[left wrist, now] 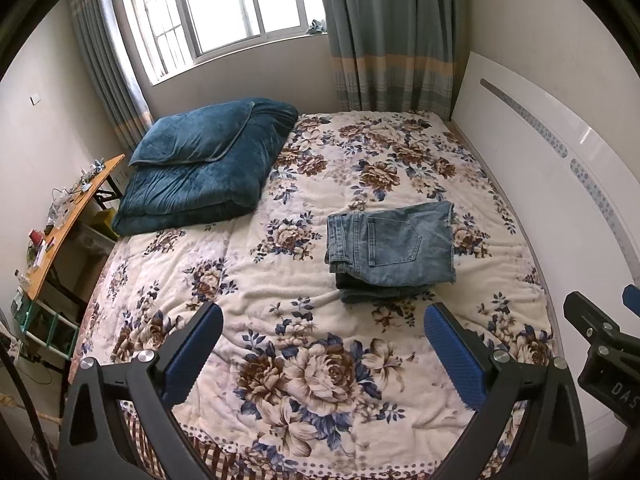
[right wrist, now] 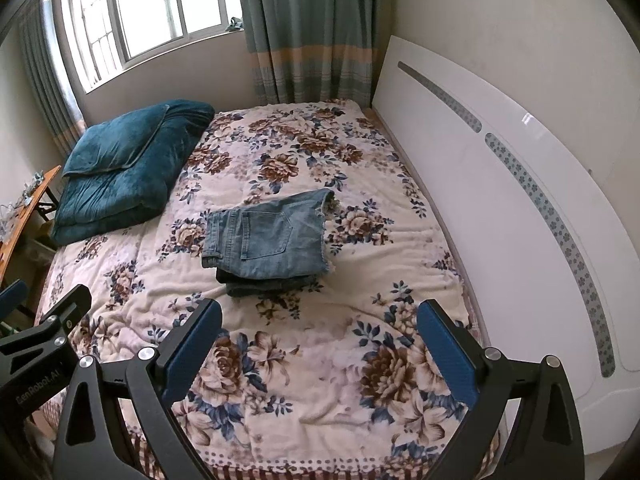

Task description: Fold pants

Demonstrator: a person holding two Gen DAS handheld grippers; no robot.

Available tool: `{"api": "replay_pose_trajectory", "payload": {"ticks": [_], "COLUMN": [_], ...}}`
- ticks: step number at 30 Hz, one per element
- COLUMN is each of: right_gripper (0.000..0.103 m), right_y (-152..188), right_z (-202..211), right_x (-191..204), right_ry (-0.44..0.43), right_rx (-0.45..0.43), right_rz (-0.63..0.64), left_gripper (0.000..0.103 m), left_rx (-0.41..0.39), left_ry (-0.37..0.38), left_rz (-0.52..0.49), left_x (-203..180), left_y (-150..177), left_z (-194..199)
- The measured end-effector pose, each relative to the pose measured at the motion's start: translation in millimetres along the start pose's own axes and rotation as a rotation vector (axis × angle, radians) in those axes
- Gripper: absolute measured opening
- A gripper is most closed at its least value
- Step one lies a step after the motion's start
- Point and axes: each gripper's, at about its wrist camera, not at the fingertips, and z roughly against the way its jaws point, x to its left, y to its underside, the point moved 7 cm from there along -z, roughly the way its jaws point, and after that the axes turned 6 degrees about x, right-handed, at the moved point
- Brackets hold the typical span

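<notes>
Left wrist: squarely folded denim pants (left wrist: 394, 250).

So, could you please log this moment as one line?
jeans: folded, on bed | left gripper: open, empty | right gripper: open, empty

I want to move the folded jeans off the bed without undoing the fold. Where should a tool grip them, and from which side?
Probably the near edge of the folded jeans, where the stacked layers show. Come in low from the viewer's side over the floral blanket, one finger under the bottom layer and one on top, so that all the layers are pinched together. Both the left tool and the right tool are open and empty.
</notes>
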Motion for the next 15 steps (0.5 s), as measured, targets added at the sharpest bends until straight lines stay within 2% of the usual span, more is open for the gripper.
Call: {"api": "replay_pose_trajectory", "payload": {"ticks": [15], "right_gripper": [0.1], "right_y": [10.7], "right_z": [4.6], "right_x": [-2.8], "right_ry": [0.0], "right_rx": [0.0], "right_rz": [-0.011], "left_gripper": [0.103], "left_rx": [0.003], "left_ry": [0.004], "left_rz": [0.004], "left_x": [-3.1], "left_y": [8.5], "left_z": [1.6]}}
